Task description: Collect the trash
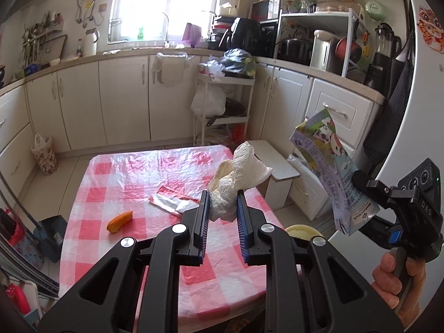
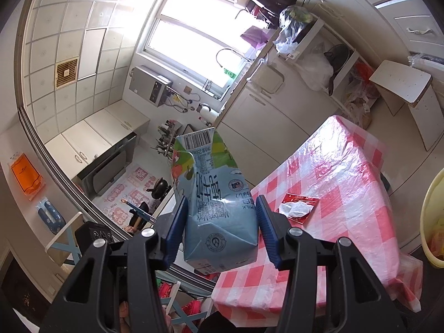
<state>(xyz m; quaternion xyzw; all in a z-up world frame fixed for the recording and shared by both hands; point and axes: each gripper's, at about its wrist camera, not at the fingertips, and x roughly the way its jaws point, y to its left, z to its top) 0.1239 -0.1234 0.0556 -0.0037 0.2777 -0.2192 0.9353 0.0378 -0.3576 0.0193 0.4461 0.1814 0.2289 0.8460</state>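
Left gripper [image 1: 222, 211]: we see its jaws drawn narrow and clamped on a crumpled white paper towel [image 1: 238, 174], which sticks up above the tips, lifted clear of the desk.

Right gripper [image 2: 220, 219]: its jaws stand about half wide, pressed on both sides of a dented blue milk carton [image 2: 213, 194] (barcode end away from us), held in the air beside the desk.

Hand [image 1: 394, 280]: in the left wrist view we see fingers wrapped round the right gripper's handle, to the right of the desk.

Desk [image 1: 116, 172]: covered with a pink and white checked plastic cloth.

Orange peel [image 1: 120, 221]: lies on the desk, near its left side, well apart from both grippers.

Red wrapper [image 1: 172, 201]: torn open and flat on the desk, just to the right of the peel (we also see it in the right wrist view [image 2: 298, 207]).

Yellow bin [image 2: 433, 222]: its rim shows past the right edge of the desk, with something yellowish inside that we cannot make out.

Stool [image 2: 402, 86]: white, beyond the far end of the desk.
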